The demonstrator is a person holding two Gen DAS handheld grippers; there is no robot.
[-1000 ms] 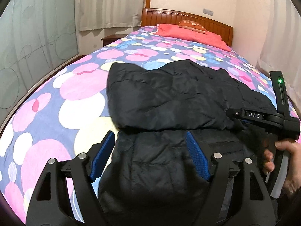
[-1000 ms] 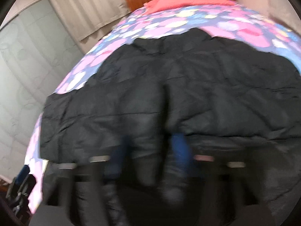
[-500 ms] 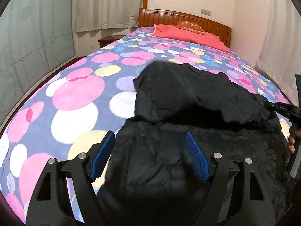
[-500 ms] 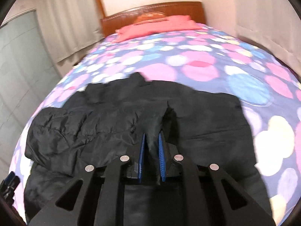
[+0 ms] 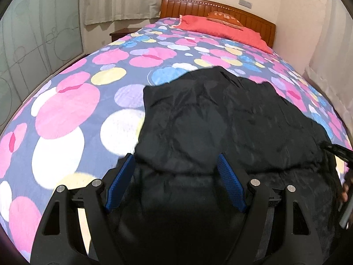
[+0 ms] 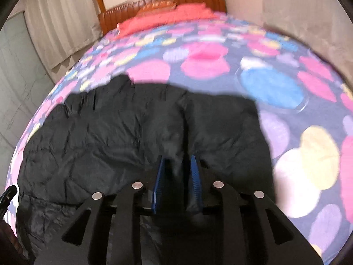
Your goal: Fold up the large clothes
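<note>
Presently the black jacket (image 5: 220,132) is spread on the bed (image 5: 66,110); a fold is pinched by the opening right gripper (image 6: 177,165) and risks slipping loose. Nothing is held by the wide-open left gripper (image 5: 176,174).

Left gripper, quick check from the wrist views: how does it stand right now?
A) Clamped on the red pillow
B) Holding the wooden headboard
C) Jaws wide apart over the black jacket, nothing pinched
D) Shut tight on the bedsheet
C. In the left wrist view the left gripper has its blue pads spread wide over the black jacket, with no fabric pinched between them.
</note>
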